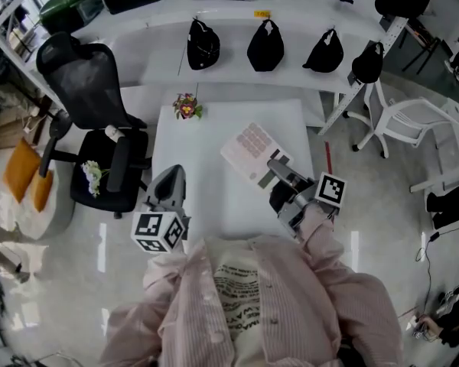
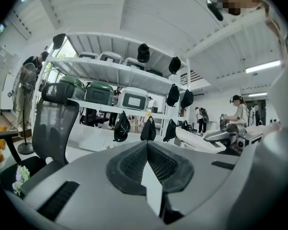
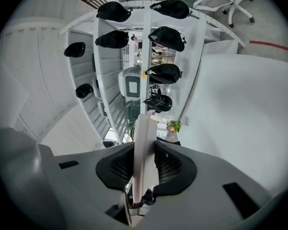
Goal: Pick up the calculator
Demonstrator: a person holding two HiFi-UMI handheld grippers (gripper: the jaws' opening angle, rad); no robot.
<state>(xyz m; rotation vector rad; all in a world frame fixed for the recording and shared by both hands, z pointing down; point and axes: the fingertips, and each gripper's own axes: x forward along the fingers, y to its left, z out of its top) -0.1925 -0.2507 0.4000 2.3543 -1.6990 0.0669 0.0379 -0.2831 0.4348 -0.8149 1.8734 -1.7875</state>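
The calculator, pale pink with rows of keys, hangs tilted above the white table. My right gripper is shut on its near end. In the right gripper view the calculator shows edge-on, clamped between the two black pads of that gripper. My left gripper hovers over the table's left front corner, apart from the calculator. In the left gripper view its pads meet at the tip of the gripper with nothing between them.
A small flower bunch lies at the table's far left. A black office chair stands to the left with white flowers on its seat. Behind the table a white shelf carries black caps. A white chair stands on the right.
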